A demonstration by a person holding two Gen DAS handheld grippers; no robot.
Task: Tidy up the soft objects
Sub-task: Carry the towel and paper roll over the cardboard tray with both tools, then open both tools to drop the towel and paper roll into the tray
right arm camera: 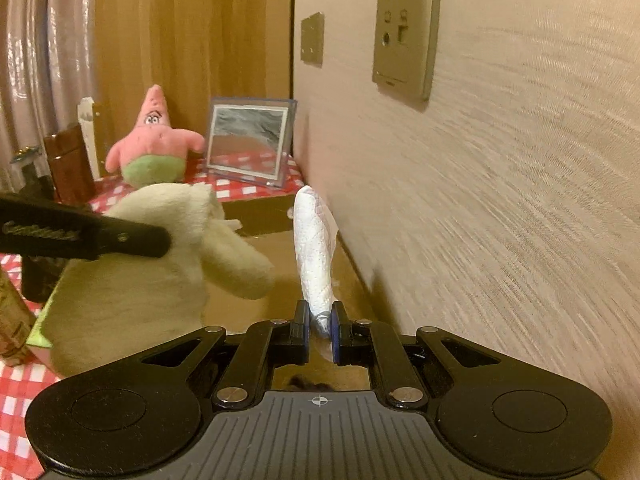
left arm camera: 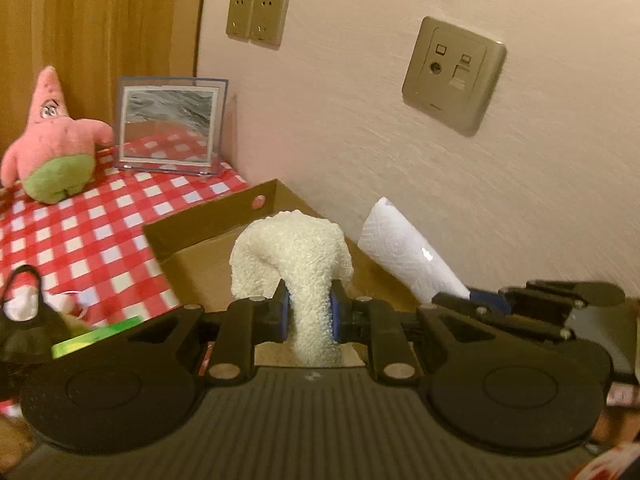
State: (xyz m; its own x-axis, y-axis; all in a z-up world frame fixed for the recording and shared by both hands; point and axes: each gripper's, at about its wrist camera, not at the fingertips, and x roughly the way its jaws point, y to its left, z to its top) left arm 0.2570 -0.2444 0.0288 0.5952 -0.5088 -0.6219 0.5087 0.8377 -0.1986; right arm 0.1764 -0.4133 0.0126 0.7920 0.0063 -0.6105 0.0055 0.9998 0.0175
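Note:
My left gripper (left arm camera: pixel 307 314) is shut on a cream fluffy cloth (left arm camera: pixel 294 256) and holds it above an open cardboard box (left arm camera: pixel 208 220). The cloth also shows in the right wrist view (right arm camera: pixel 152 276), with the left gripper's finger (right arm camera: pixel 80 234) across it. My right gripper (right arm camera: pixel 321 330) is shut on a white paper towel (right arm camera: pixel 314 248) that stands up over the box (right arm camera: pixel 260 212) close to the wall. The towel also shows in the left wrist view (left arm camera: pixel 404 252), held by the right gripper (left arm camera: pixel 486 300). A pink starfish plush (left arm camera: pixel 52 140) sits on the checkered tablecloth (left arm camera: pixel 88 236); it also shows in the right wrist view (right arm camera: pixel 154 144).
A framed picture (left arm camera: pixel 170 124) stands by the wall corner behind the box. Wall sockets (left arm camera: pixel 452 76) are on the wall to the right. A green item (left arm camera: pixel 96 338) and a black object (left arm camera: pixel 20 316) lie at the left. A brown container (right arm camera: pixel 68 164) stands beside the plush.

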